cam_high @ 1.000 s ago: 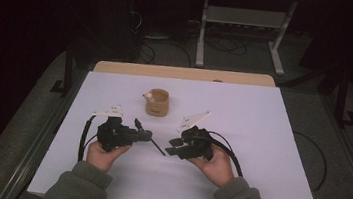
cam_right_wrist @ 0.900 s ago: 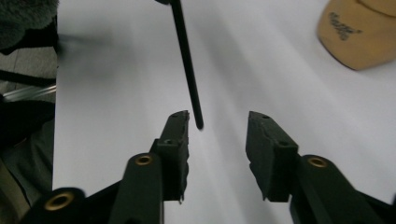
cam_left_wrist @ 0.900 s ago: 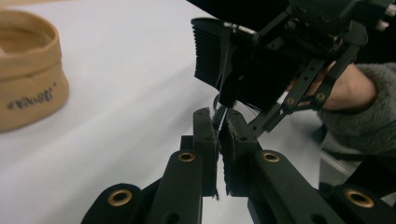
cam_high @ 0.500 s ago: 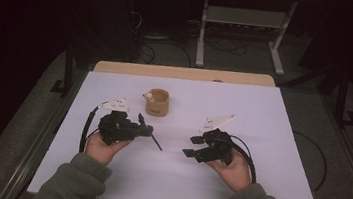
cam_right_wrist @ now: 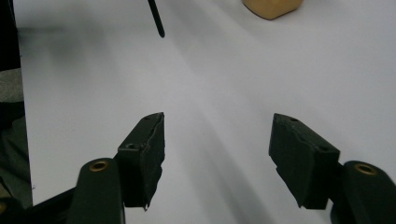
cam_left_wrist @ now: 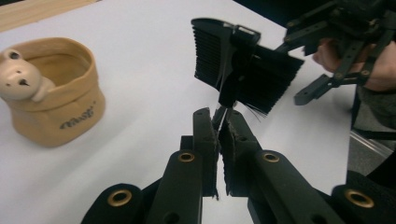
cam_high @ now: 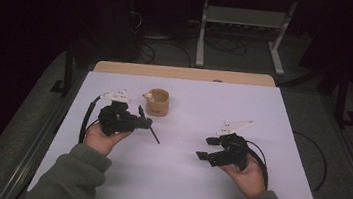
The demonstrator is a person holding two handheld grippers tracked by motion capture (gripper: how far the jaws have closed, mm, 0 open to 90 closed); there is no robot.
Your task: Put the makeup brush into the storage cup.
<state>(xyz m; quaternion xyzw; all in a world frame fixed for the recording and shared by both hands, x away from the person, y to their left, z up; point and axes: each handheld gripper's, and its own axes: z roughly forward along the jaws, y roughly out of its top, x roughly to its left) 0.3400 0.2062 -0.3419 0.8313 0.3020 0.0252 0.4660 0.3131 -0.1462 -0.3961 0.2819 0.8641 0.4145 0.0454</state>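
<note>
My left gripper (cam_high: 144, 122) (cam_left_wrist: 219, 126) is shut on a black brush (cam_left_wrist: 243, 70), clamping it just below its ribbed bristle head. The brush's thin handle (cam_high: 154, 136) slants down toward the table, and its tip (cam_right_wrist: 156, 18) shows at the top of the right gripper view. A tan cup (cam_high: 158, 102) (cam_left_wrist: 56, 93) (cam_right_wrist: 271, 7) with a small bear figure on its rim stands just beyond the left gripper. My right gripper (cam_high: 204, 148) (cam_right_wrist: 217, 135) hovers open over the bare white table (cam_high: 263, 114) with nothing between its jaws. It also appears open in the left gripper view (cam_left_wrist: 327, 70).
A wooden strip (cam_high: 182, 73) borders the table's far edge. Behind it are a metal stand (cam_high: 242, 31) and cables on the dark floor. Each gripper trails a black cable over the table.
My right gripper has drawn away from the left one, toward the right and nearer the front edge. The left gripper keeps the brush and has shifted slightly left.
</note>
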